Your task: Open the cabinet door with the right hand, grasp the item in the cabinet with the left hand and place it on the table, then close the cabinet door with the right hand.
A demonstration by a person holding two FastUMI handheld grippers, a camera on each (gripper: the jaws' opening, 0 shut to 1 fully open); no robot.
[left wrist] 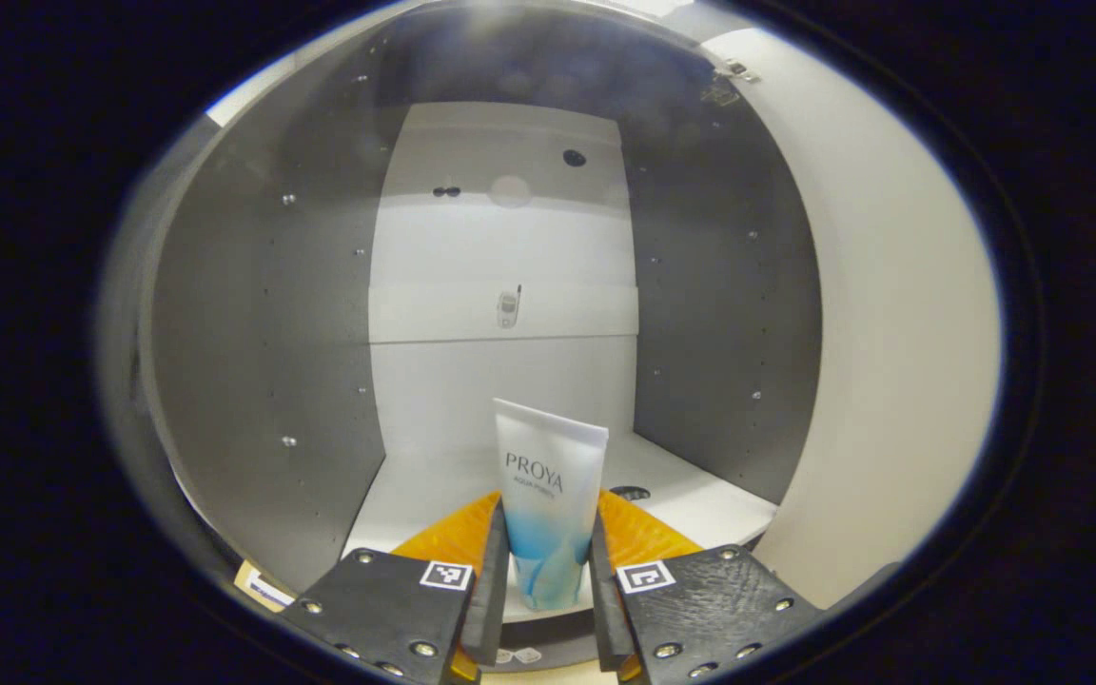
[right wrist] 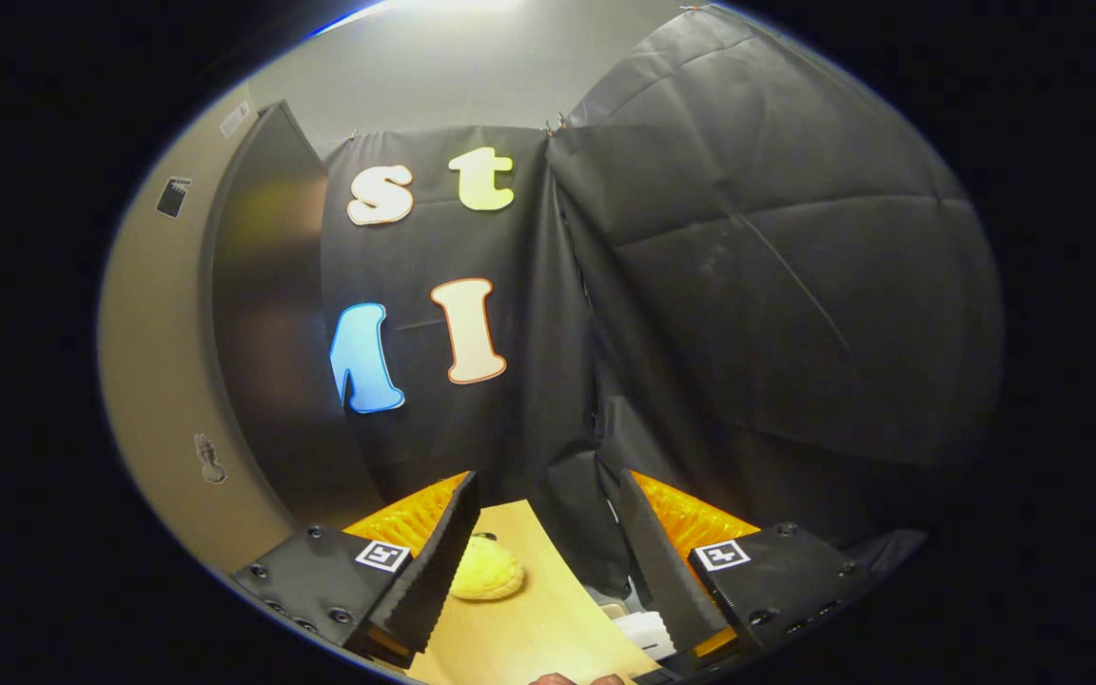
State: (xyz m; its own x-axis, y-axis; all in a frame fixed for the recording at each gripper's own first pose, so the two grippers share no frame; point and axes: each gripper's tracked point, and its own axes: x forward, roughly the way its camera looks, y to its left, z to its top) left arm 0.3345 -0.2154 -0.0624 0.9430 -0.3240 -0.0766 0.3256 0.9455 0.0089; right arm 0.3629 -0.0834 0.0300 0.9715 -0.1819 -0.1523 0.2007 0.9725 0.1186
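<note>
Left gripper (left wrist: pixel 548 561) is inside the open cabinet (left wrist: pixel 263 314), low at the front edge of the white shelf (left wrist: pixel 691 495). Both fingers (left wrist: pixel 491 571) are closed in against the sides of the tube (left wrist: pixel 548 504), one on each flank of its lower half, so it reads as a pinch grip on the tube. The tube is upright, cap end down, crimped end up, white at the top fading to blue at the bottom. Its base sits at the shelf's front edge; can't tell if it's touching the shelf or already lifted off.

Cabinet interior: grey side walls, white back panel (left wrist: pixel 500 247) with a small sticker at mid-height. A dark round mark lies on the shelf just behind the tube, on its right. The cabinet door (left wrist: pixel 890 314) is swung open along the right side of the left gripper view, hinge visible at its top.

Right gripper (right wrist: pixel 543 561) is out in the booth, facing the black cloth wall. Its jaws stand wide apart with nothing between them. Below them is the wooden table (right wrist: pixel 548 628), with a yellow rounded object (right wrist: pixel 486 571) lying near the table's far edge, just beside the gripper's left finger. A grey panel (right wrist: pixel 263 323) and beige panel run along the left of the right gripper view; can't tell which cabinet part they are.
</note>
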